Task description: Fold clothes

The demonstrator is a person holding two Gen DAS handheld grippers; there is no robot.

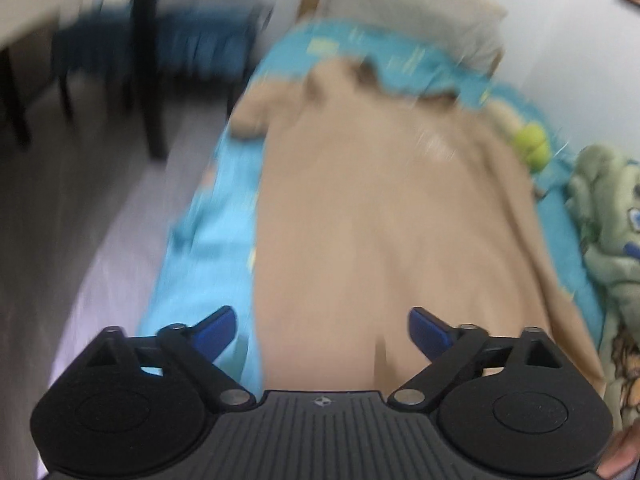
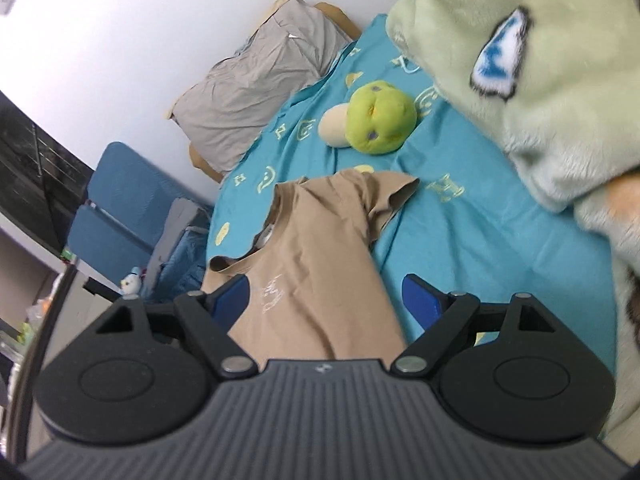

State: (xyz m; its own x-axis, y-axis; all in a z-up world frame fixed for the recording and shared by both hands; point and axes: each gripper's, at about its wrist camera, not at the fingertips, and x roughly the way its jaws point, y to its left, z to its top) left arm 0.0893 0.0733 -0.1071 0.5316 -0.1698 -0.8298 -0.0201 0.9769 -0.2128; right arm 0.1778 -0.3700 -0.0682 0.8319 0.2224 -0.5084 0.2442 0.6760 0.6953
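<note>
Though the left view is blurred, the tan T-shirt (image 2: 320, 256) lies flat on the bed (image 2: 480, 248), long axis running away from both grippers, collar at the far end. Left gripper (image 1: 322, 330) and right gripper (image 2: 324, 298): jaws spread, empty, hem end nearest.

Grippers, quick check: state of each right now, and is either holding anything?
Left gripper: open, holding nothing, above the tan T-shirt.
Right gripper: open, holding nothing, also above the shirt.
</note>
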